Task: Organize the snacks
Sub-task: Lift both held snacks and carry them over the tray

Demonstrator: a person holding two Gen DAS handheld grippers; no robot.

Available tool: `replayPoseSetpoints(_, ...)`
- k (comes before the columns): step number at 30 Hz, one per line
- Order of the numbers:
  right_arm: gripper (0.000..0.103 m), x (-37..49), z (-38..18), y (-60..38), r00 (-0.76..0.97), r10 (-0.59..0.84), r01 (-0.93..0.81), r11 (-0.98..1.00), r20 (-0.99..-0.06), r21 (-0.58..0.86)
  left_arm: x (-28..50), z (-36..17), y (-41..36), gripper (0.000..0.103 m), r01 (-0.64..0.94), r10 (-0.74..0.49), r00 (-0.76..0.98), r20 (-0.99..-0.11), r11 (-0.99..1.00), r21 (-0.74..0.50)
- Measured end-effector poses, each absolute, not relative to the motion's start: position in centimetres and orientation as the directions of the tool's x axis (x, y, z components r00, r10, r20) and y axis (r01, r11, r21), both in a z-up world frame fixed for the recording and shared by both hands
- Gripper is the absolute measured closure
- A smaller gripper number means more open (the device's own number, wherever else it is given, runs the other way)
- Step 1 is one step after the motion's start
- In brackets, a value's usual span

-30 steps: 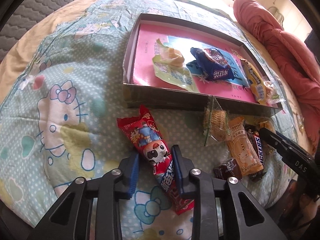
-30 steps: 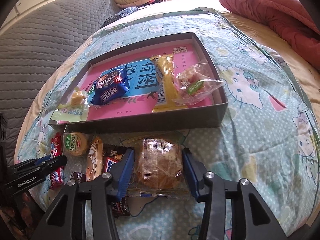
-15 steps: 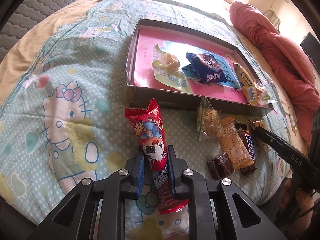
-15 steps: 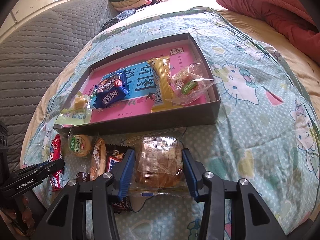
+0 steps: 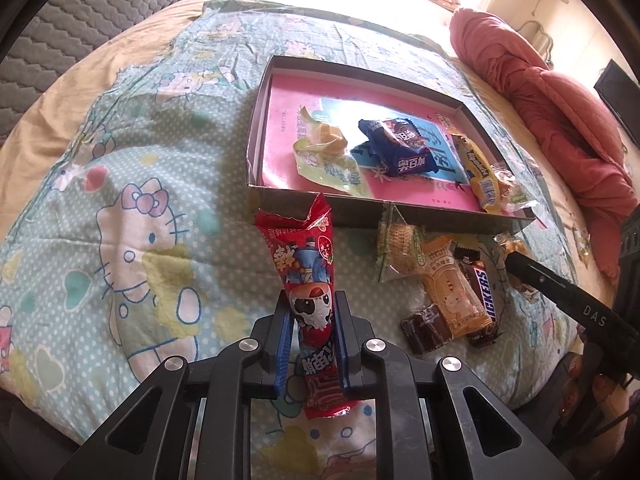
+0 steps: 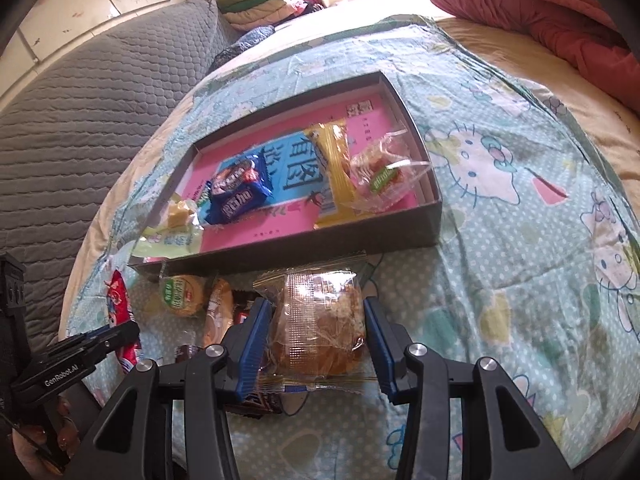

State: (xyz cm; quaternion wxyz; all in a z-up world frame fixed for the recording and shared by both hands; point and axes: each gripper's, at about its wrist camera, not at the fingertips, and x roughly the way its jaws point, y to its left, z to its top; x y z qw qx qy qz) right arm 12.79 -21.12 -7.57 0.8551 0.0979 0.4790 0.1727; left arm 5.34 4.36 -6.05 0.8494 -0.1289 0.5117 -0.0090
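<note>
**Red packet gripped at left, clear-wrapped cake between right jaws**

Red snack packet (image 5: 310, 280) is clamped between the jaws of the left gripper (image 5: 310, 334), its torn top touching the near wall of the shallow box (image 5: 440, 216) on the bed. Inside the box: a pale green wrapper (image 5: 328, 160), a blue biscuit pack (image 5: 400, 148), a yellow bar (image 5: 478, 172). Loose snacks lie in front of the box, among them a Snickers bar (image 5: 484, 292). The right gripper (image 6: 316, 338) jaws bracket a clear-wrapped cake (image 6: 316, 320); whether they press it, I cannot tell.
</note>
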Motion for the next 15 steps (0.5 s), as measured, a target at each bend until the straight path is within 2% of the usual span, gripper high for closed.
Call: replayPoseSetpoints(15,0.056,12.2,-5.6,-20.4,0.524,0.422,-0.253,0.907,-0.740,0.338,4.7,-4.9,4.6,0.084,-0.117,-0.142,0.510,-0.848,0.966,-0.232)
